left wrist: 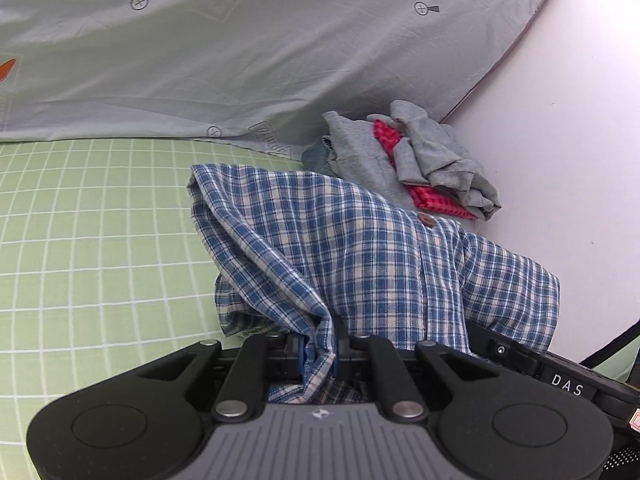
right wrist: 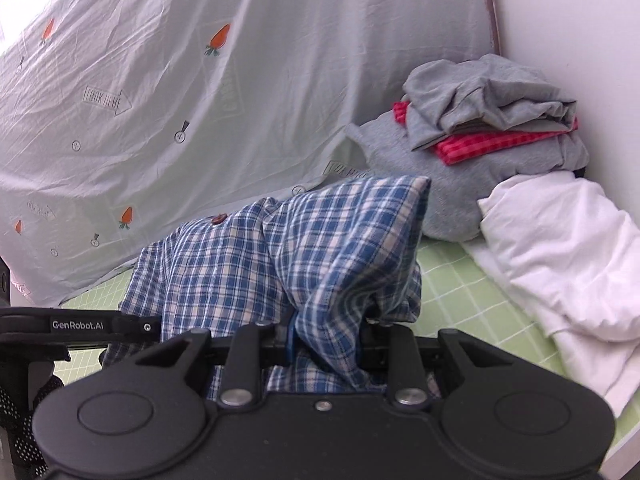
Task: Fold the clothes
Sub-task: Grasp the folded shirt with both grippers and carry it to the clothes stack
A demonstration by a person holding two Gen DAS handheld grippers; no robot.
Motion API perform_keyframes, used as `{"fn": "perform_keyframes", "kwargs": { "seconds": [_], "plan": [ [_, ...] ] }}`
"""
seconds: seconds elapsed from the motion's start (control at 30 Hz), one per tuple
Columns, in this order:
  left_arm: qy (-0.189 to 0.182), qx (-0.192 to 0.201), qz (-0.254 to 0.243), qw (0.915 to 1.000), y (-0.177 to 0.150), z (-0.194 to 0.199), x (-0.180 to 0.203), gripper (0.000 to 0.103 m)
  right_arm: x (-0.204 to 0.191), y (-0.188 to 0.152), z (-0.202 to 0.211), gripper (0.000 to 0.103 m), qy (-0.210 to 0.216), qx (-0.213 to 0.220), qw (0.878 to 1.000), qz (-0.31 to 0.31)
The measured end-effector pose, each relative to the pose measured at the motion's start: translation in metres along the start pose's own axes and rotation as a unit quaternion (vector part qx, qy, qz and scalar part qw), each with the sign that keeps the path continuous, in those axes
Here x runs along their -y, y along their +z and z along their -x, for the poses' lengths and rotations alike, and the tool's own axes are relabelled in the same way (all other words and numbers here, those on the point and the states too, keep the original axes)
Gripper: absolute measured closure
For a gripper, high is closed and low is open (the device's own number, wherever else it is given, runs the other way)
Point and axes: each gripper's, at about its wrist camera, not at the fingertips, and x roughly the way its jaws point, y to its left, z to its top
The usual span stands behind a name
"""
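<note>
Fabric of the plaid shirt (left wrist: pixel 360 248) is hiding our fingertips as we are clamping it in both the left gripper (left wrist: pixel 319 354) and right gripper (right wrist: pixel 326 340).

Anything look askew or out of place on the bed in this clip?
The clothes pile by the wall is untidy: a grey top lies crumpled over a red checked piece, edges unaligned. The plaid shirt hangs bunched between the left gripper and right gripper, as expected mid-fold.
</note>
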Motion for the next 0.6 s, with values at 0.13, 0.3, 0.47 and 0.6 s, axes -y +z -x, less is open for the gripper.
{"fn": "perform_keyframes", "kwargs": {
  "seconds": [0.13, 0.3, 0.47, 0.6],
  "plan": [
    [-0.028, 0.026, -0.016, 0.9991, 0.014, -0.036, 0.094, 0.091, 0.082, 0.045, 0.037, 0.077, 0.0, 0.034, 0.999, 0.02],
    [-0.059, 0.04, -0.063, 0.9955, 0.021, -0.082, 0.189, 0.091, 0.164, 0.086, 0.072, 0.076, -0.019, 0.069, 0.997, 0.027],
    [-0.018, -0.027, -0.054, 0.998, -0.005, -0.16, 0.218, 0.083, 0.249, 0.085, 0.044, 0.06, -0.076, 0.024, 0.997, -0.008],
    [0.039, -0.103, -0.024, 0.9937, -0.033, -0.207, 0.193, 0.078, 0.281, 0.057, 0.002, 0.046, -0.156, -0.025, 0.987, -0.007]
  ]
}}
